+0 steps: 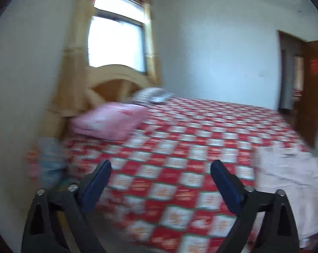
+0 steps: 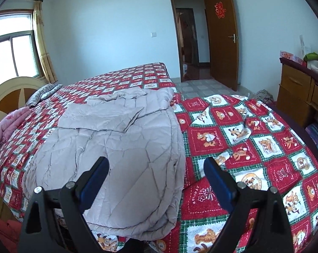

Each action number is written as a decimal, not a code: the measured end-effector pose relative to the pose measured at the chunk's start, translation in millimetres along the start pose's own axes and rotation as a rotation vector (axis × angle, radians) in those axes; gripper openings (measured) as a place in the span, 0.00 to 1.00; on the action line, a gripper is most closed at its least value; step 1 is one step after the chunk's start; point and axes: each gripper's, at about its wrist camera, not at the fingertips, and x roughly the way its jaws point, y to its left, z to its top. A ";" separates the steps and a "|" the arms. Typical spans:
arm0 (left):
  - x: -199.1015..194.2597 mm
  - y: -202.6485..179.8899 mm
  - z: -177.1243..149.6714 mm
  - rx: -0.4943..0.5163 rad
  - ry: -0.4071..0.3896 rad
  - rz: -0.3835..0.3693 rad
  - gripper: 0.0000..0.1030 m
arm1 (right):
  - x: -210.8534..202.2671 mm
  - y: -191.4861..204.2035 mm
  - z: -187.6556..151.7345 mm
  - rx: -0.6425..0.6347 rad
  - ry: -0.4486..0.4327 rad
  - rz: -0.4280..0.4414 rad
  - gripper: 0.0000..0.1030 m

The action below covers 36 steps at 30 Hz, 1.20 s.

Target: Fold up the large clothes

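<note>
Lying below the right gripper [image 2: 156, 166] fingers [image 2: 217, 181], the coat [image 2: 121, 147] is untouched.

Both views are lit by daylight from the window [image 1: 116, 40], which is blown out to white glare. The left wrist view is smeared throughout by motion blur, while the right wrist view is rendered sharp. Straight lines are bowed by fisheye distortion, and dark vignetting is seen at the corners.

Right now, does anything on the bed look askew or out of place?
The bedspread is rucked up with a corner flipped over, right of the grey padded coat, which lies partly folded and wrinkled. Nothing looks spilled or damaged.
</note>
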 end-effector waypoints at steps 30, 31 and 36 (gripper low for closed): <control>142.3 -326.4 -245.9 0.376 0.567 -0.549 0.94 | 41.4 -14.0 -47.1 0.053 0.182 -0.011 0.93; 141.0 -328.6 -246.1 0.378 0.562 -0.545 0.94 | 43.2 -14.3 -48.2 0.053 0.188 -0.005 0.93; 138.7 -332.9 -248.6 0.379 0.567 -0.534 0.94 | 57.9 -11.2 -58.3 0.041 0.247 0.021 0.93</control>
